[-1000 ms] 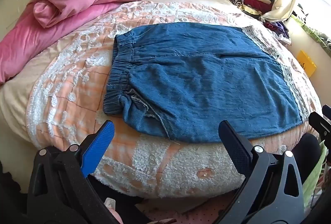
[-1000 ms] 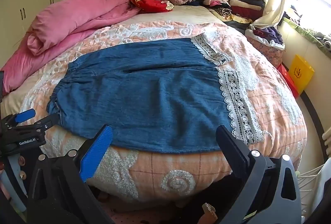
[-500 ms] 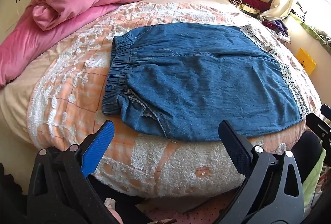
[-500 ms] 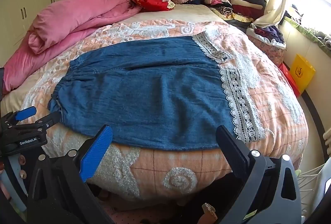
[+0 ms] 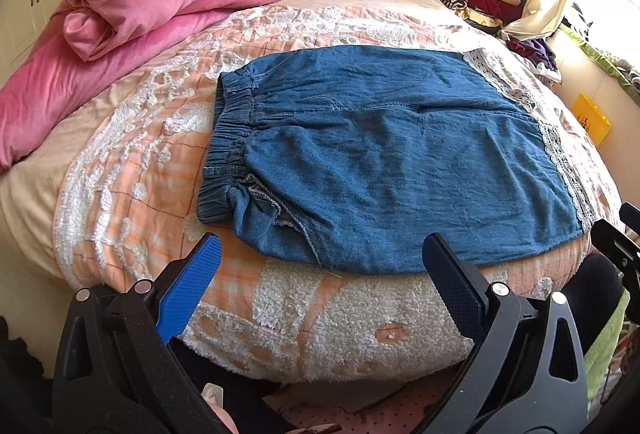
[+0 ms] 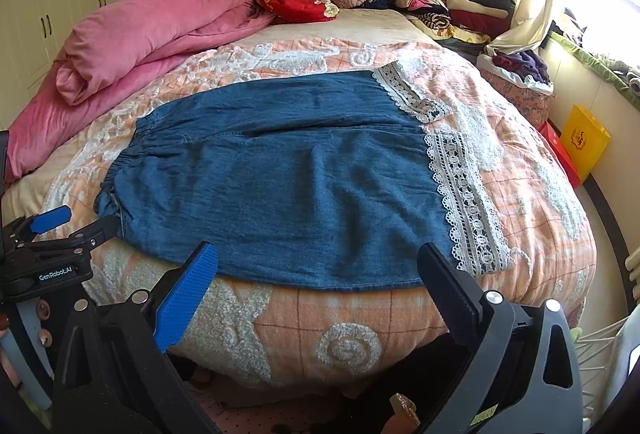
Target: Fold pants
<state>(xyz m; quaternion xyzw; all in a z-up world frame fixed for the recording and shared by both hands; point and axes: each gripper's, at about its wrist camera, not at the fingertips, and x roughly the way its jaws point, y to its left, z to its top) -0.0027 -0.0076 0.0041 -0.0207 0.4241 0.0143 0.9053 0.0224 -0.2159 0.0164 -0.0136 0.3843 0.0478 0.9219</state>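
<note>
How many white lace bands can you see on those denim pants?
2. One lace band trims the near leg's hem, on the pants' right end; the other lace band trims the far leg's hem, just behind. More lace underneath may be hidden.

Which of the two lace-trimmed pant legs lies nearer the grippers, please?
The front leg, whose long lace hem reaches the bed edge; the other leg's lace lies farther back toward the pillows.

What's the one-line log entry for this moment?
stage: pre-grasp | pants: flat on bed, waistband left | left gripper: open, empty | right gripper: open, empty
</note>
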